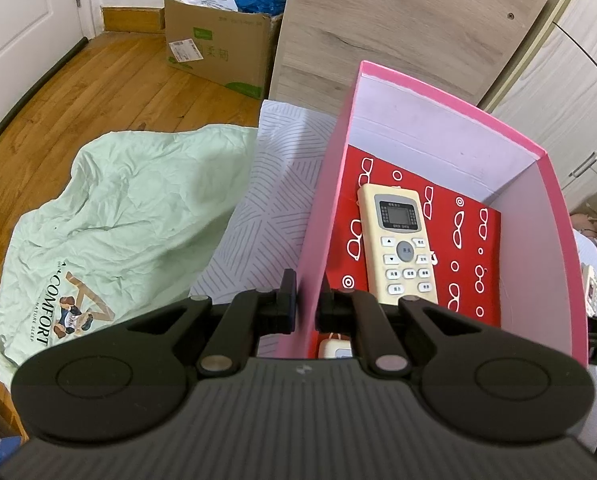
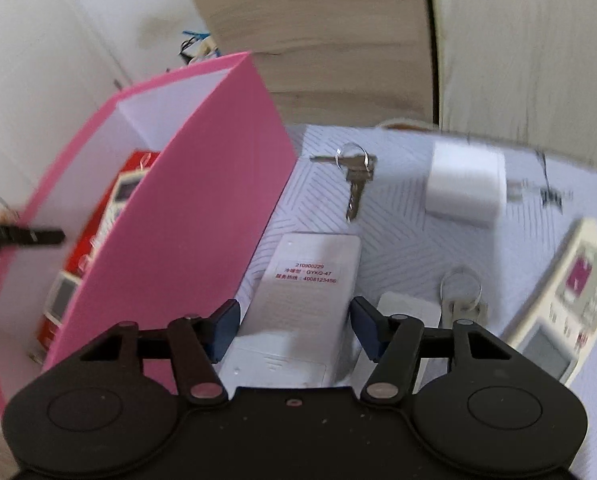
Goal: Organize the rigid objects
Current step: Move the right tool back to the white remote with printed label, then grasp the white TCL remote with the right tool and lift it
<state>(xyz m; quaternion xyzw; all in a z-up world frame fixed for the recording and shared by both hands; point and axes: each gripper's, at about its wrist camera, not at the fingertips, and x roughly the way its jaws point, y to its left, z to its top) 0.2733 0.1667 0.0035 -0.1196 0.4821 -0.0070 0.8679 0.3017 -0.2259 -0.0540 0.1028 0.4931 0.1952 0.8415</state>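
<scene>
right wrist: spread right tool (image 2: 294, 330) straddles white remote (image 2: 302, 292) beside pink box (image 2: 186, 216), keys (image 2: 352, 176) beyond

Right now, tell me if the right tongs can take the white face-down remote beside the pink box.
Probably yes: the right tongs stand open astride the white remote, nothing lies over it, though the pink box crowds one side.

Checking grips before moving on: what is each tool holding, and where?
Left tool pinches the pink box by its side wall. Right tool is open, straddling a white remote, not gripping.
</scene>
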